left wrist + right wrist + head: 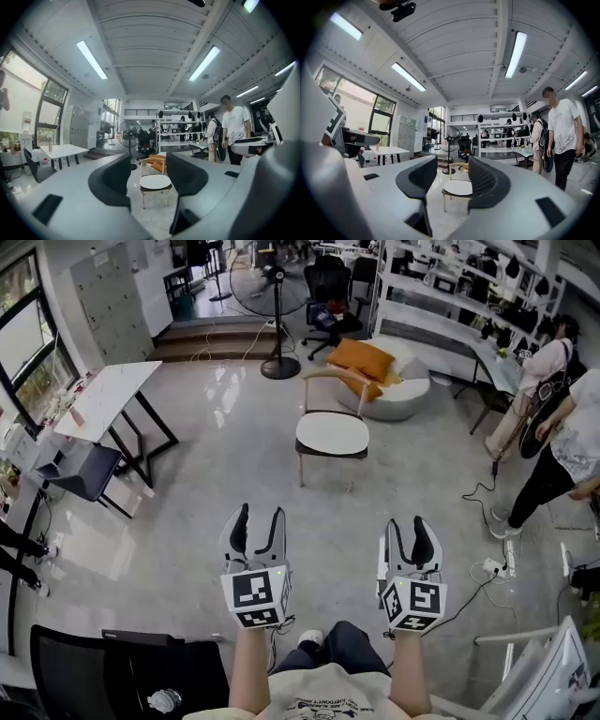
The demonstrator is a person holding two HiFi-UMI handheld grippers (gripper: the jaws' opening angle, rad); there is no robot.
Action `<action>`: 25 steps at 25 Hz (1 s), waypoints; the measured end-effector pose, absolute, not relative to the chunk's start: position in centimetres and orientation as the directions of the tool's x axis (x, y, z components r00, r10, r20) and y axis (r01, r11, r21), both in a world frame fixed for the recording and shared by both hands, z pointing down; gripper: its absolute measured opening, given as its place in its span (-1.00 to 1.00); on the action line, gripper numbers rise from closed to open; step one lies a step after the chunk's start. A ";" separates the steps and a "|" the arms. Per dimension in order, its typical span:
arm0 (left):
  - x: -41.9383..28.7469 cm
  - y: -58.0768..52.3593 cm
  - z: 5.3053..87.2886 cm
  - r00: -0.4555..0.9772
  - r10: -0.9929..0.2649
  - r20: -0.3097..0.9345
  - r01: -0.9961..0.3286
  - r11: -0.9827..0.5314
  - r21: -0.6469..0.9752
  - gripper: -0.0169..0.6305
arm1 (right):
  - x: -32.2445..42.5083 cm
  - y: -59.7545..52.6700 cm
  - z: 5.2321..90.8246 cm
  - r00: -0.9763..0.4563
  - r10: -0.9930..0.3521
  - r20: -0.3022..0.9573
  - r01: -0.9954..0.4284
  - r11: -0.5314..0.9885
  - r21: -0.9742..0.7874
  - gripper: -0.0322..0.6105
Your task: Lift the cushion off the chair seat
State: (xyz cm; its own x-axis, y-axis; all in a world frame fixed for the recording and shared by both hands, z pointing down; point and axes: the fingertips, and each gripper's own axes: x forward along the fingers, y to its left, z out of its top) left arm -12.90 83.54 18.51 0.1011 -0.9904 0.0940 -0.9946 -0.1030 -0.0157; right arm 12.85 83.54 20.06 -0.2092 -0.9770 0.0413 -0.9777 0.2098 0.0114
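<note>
Head view has your left gripper [260, 514] and your right gripper [410, 524] side by side low in the frame, both pointing ahead over the pale floor [187, 521]. Each one has its jaws spread. In the left gripper view and the right gripper view, the dark pads stand apart with only open air in the gap, so neither tool is pinching anything.

The white cushion [332, 432] lies flat on the seat of the wooden chair [328, 377]. It is well ahead of you, on a line that runs roughly between your two grippers, and neither gripper touches it. Seen through either pair of jaws, it shows as a pale oval on the seat, with the chair's curved backrest rising behind it.

Just past the chair, orange pillows [361, 360] rest on a pale round seat [403, 395]. A standing fan [272, 287] is farther back. A white table [108, 395] sits off to your left, and two people [562, 427] stand at your right, well apart from the chair.
</note>
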 end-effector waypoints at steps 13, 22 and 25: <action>-13.2 73.3 20.4 0.068 -0.989 0.133 -0.998 -0.069 -0.005 -0.23 | 12.8 72.6 21.4 -0.234 -0.970 0.073 -0.972 0.236 0.016 -0.25; -12.5 60.1 19.6 0.021 -0.992 0.125 -1.000 -0.022 -0.007 -0.23 | 14.0 57.8 20.6 -0.268 -0.961 0.067 -0.963 0.269 0.011 -0.25; -11.9 55.2 19.2 0.009 -0.991 0.130 -1.000 -0.009 0.002 -0.23 | 14.7 52.7 20.1 -0.280 -0.958 0.068 -0.960 0.281 0.009 -0.25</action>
State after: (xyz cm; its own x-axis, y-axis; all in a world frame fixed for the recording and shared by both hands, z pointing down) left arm -11.90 55.23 19.20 0.0091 -0.9914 0.1304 -1.0000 -0.0089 0.0018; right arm 14.67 52.72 20.13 -0.2802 -0.9575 0.0680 -0.9595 0.2815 0.0089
